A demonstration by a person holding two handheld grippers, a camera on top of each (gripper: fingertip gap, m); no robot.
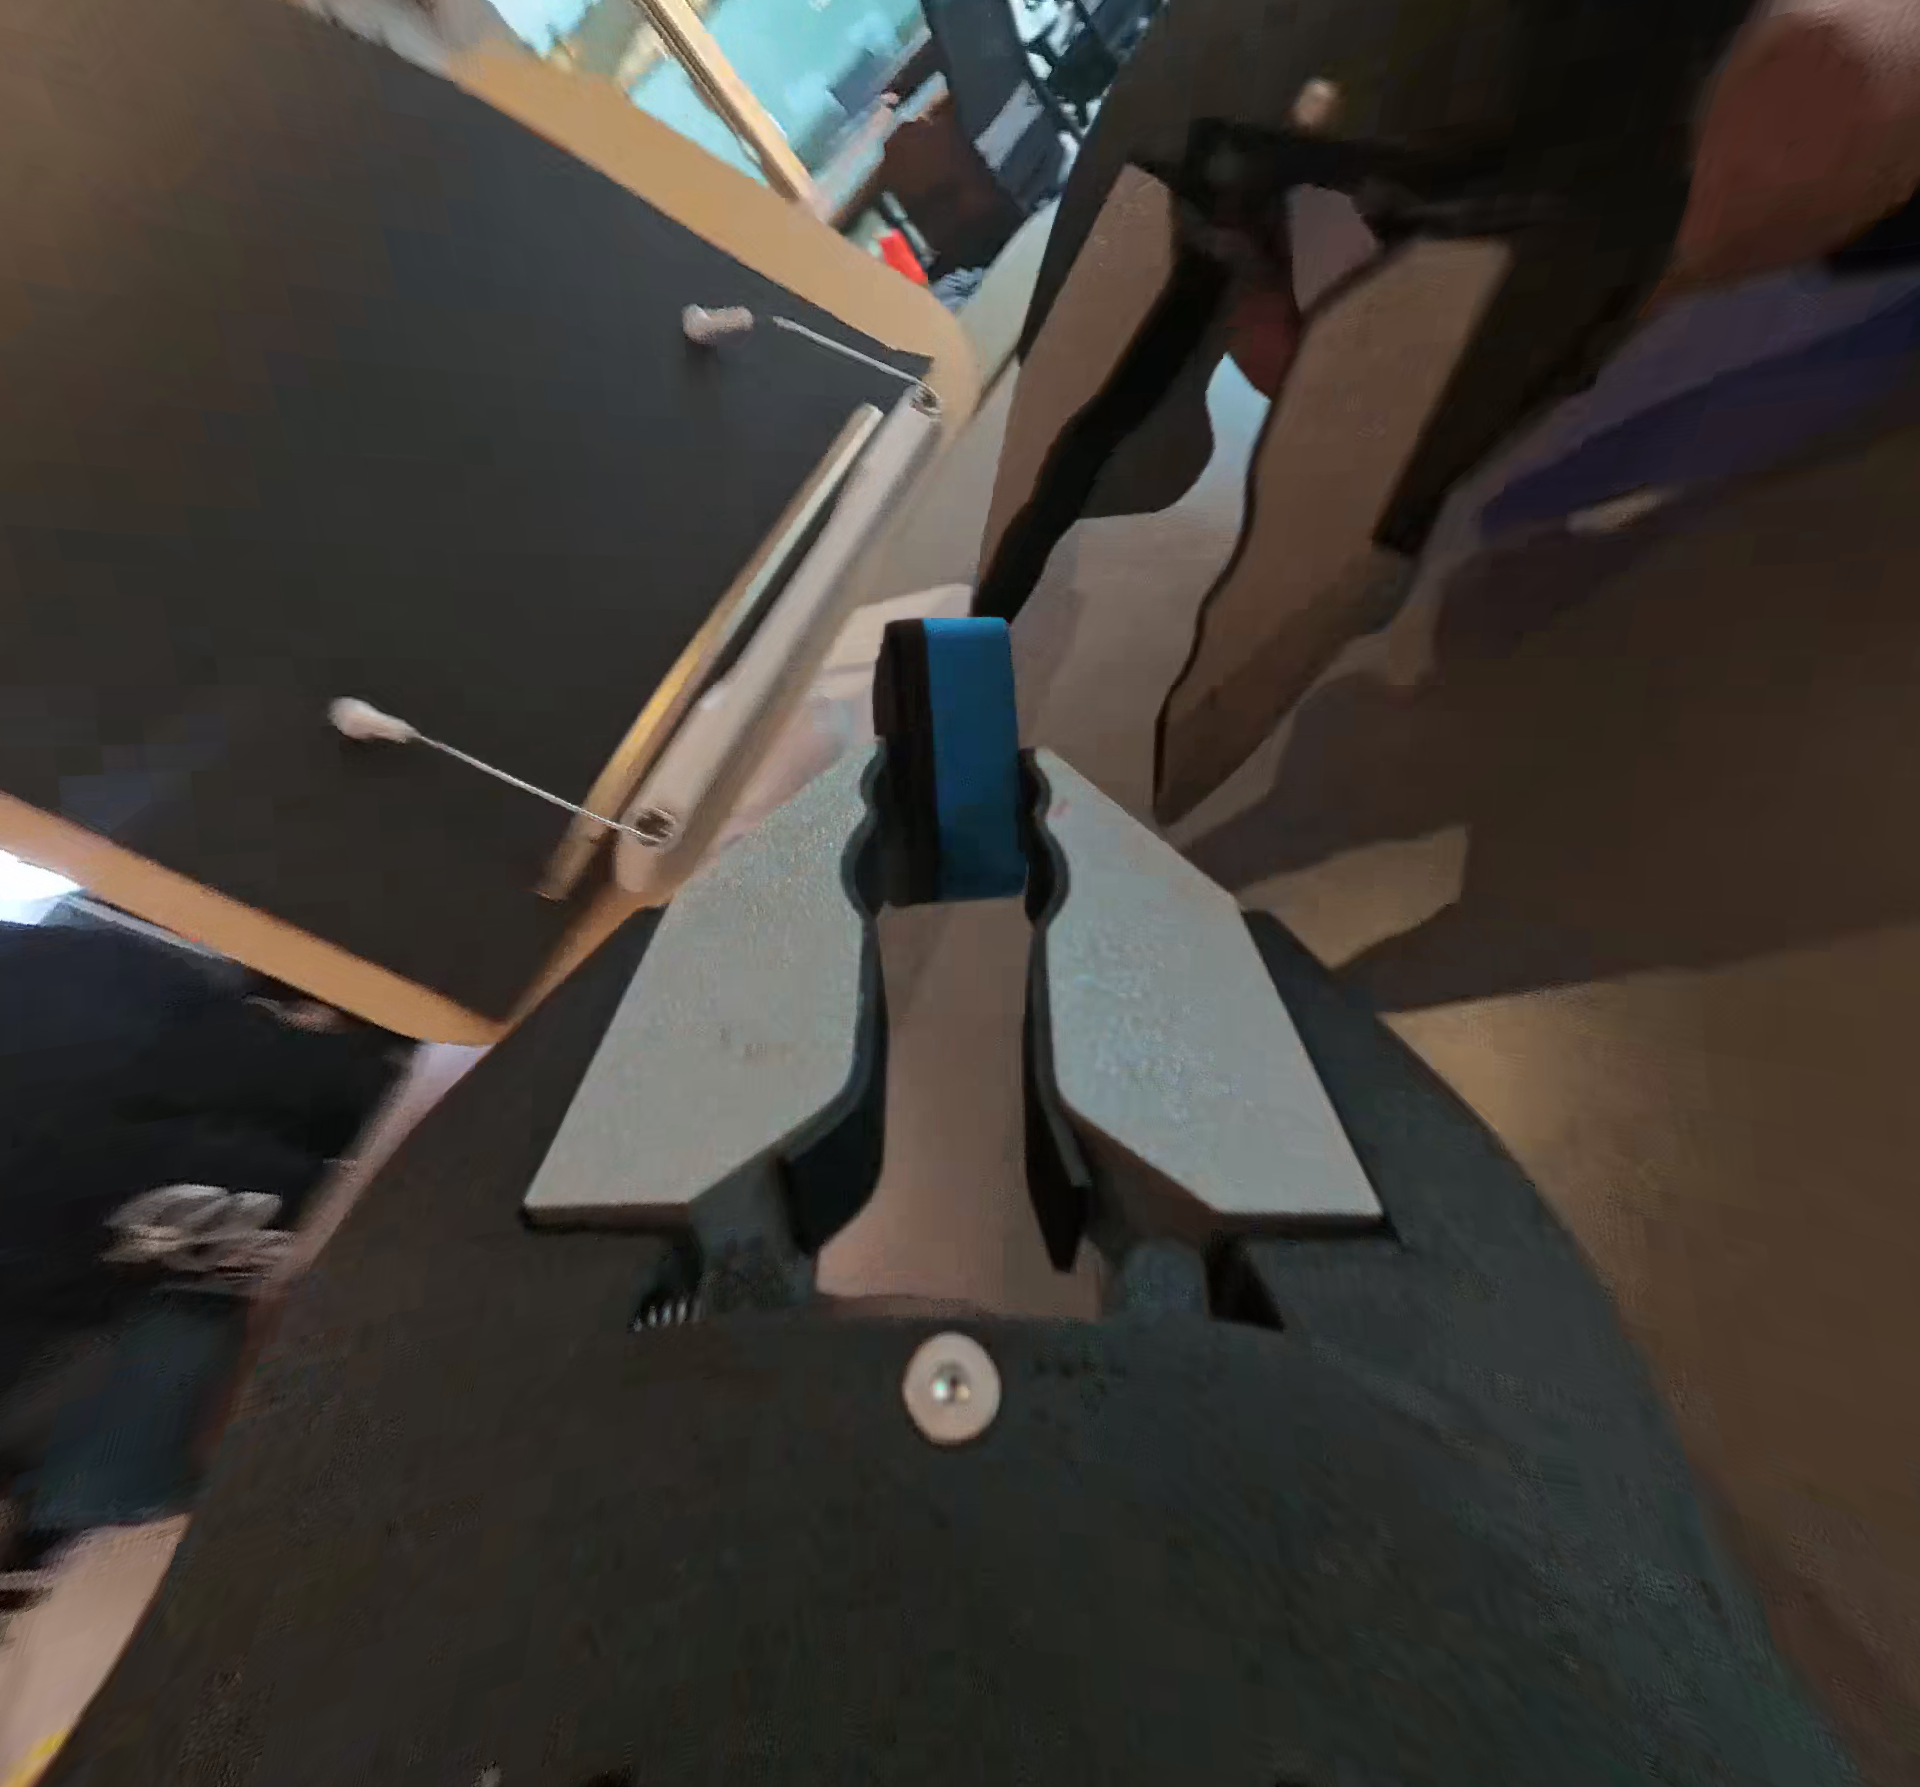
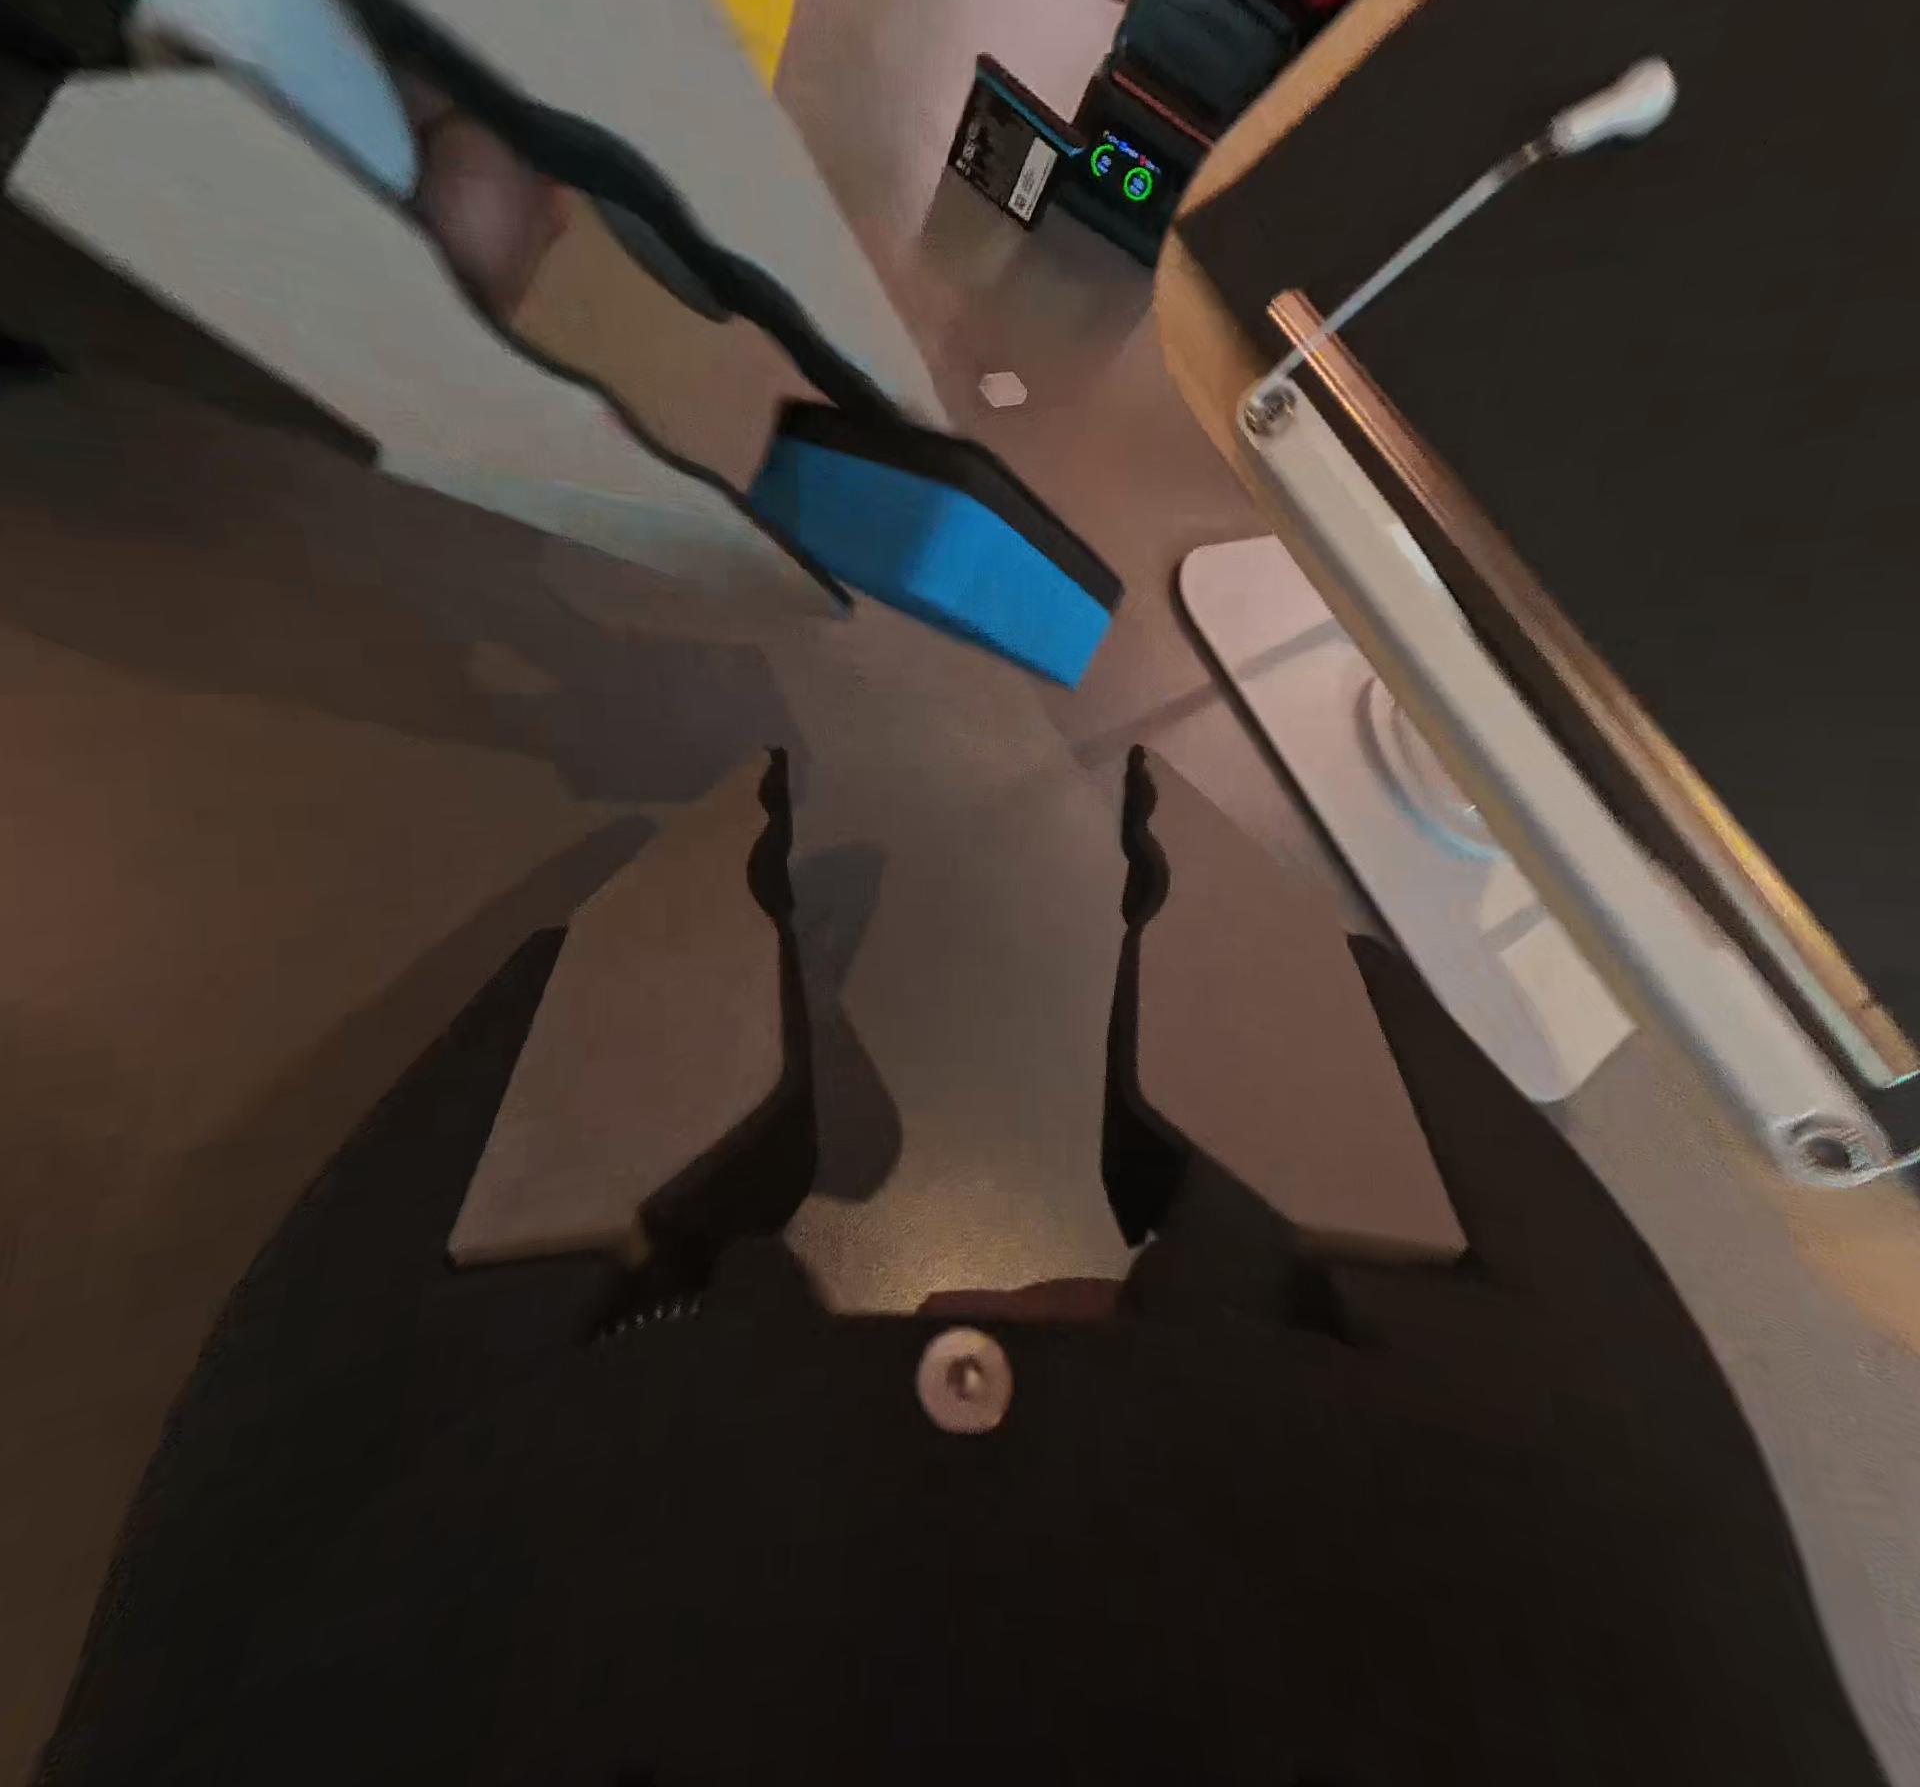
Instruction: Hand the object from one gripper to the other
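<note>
My left gripper (image 1: 954,828) is shut on a flat blue and black block (image 1: 961,761) that stands up between its fingertips, held in the air. In the right wrist view the same block (image 2: 935,558) sticks out of the left gripper (image 2: 805,516), which comes in from the upper left. My right gripper (image 2: 954,807) is open and empty, its tips just below the block and apart from it. In the left wrist view the right gripper (image 1: 1174,615) shows at the upper right, open, beyond the block.
A black board with a light wood rim (image 1: 312,449) carries two white pegs with thin wires and a grey metal bar (image 2: 1507,719). A grey plate (image 2: 1299,657) lies beneath it. Office chairs (image 1: 997,54) and a small lit device (image 2: 1122,168) stand farther off.
</note>
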